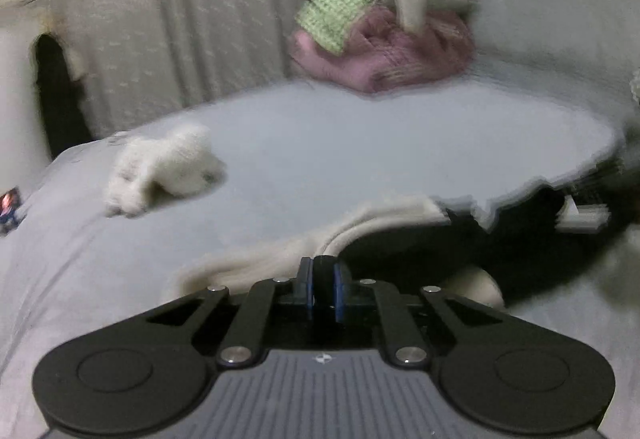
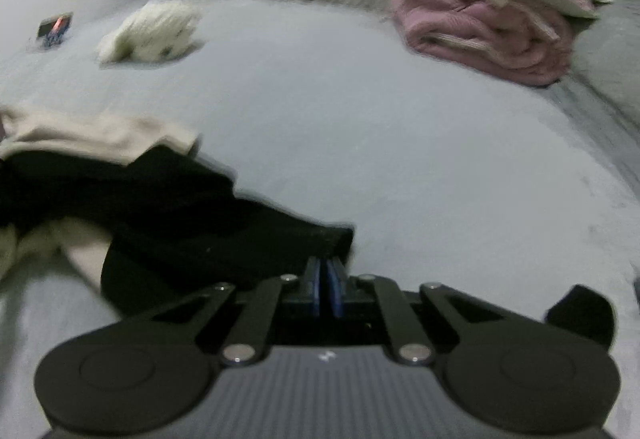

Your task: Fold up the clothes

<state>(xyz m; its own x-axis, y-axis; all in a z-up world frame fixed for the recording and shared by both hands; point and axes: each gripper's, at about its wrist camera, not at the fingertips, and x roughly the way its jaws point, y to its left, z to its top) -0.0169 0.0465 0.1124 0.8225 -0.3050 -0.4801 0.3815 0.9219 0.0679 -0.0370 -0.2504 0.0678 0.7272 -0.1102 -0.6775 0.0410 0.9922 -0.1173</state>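
Just then both grippers sat low over the grey bed sheet [image 2: 360,111], each at one end of the black garment [image 2: 168,207] that lay rumpled at the lower left of the right wrist view, with a cream garment [image 2: 92,135] tangled beside and partly under it.

The right gripper [image 2: 327,279] had its blue pads pressed together right at the garment's near corner. The dark cloth met the tips, but blur kept me from saying whether any of it was truly caught between them. In the left wrist view the left gripper [image 1: 323,271] was likewise closed up to a thin dark gap, with the black cloth and a cream fold [image 1: 320,235] directly ahead of its tips; something dark seemed to sit between the pads, though I could not swear it was fabric.

As I judged it, this was the grasping step: taking two points of the black piece before lifting and spreading it. The next move would call for a gentle raise to check that both pinches held, and to shake the cream piece free.

At the upper right waited a stack of folded things [image 2: 496,23], pink and green, and a small white knit item [image 2: 152,31] lay at upper left.
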